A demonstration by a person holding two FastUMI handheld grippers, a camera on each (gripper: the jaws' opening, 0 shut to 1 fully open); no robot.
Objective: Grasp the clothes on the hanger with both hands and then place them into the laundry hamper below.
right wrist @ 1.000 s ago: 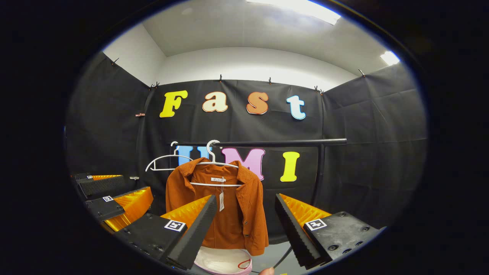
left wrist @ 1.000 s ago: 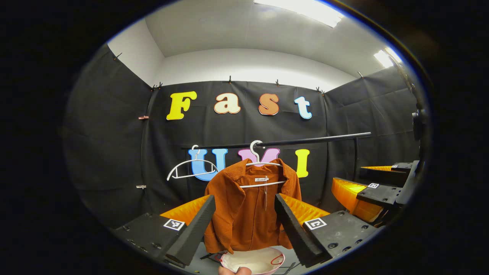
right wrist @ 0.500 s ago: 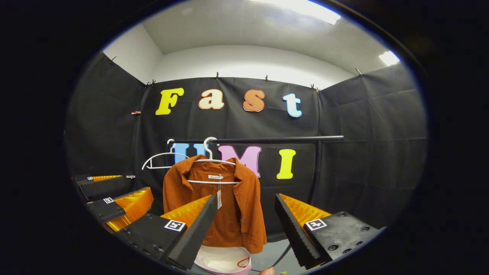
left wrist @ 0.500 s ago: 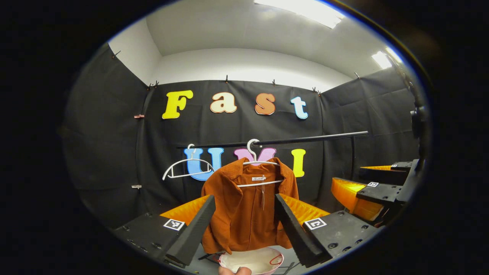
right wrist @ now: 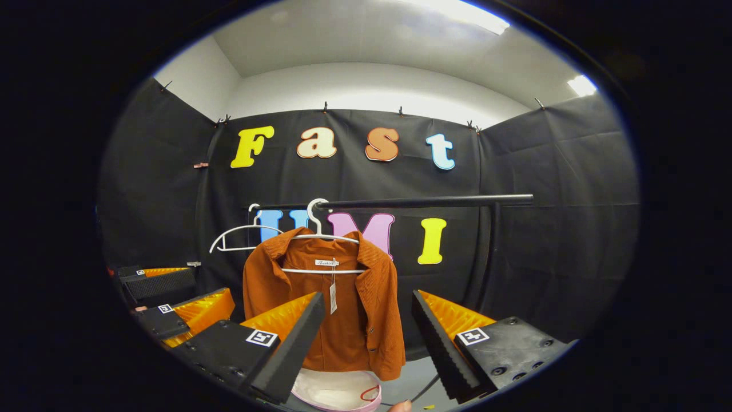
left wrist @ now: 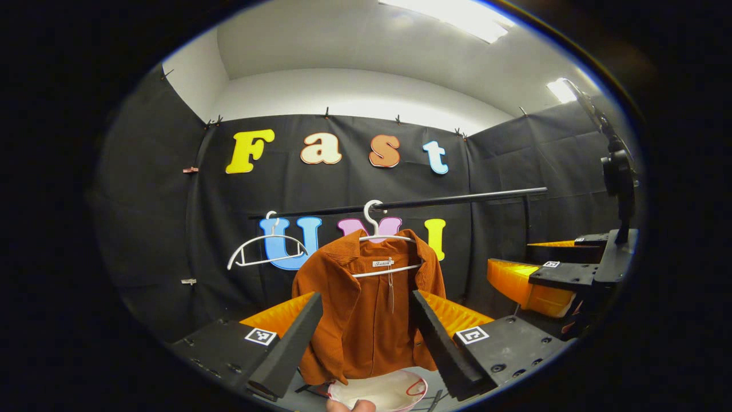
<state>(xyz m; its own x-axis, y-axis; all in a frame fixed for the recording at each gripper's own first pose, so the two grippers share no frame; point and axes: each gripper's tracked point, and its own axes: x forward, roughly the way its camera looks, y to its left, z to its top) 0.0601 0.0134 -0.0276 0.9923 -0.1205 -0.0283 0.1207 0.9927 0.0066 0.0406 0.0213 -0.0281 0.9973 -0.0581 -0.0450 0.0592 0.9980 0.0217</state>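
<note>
Left gripper view: our left gripper gapes wide, empty; jacket hangs on hanger above hamper. Right gripper view: right gripper wide too. We'd pinch both shoulders w/ equal lift.

The left claw covers both lower side edges of the orange jacket. The laundry hamper is cut off at the bottom edge, its body unseen. The label at the jacket collar is too small to tell.
</note>
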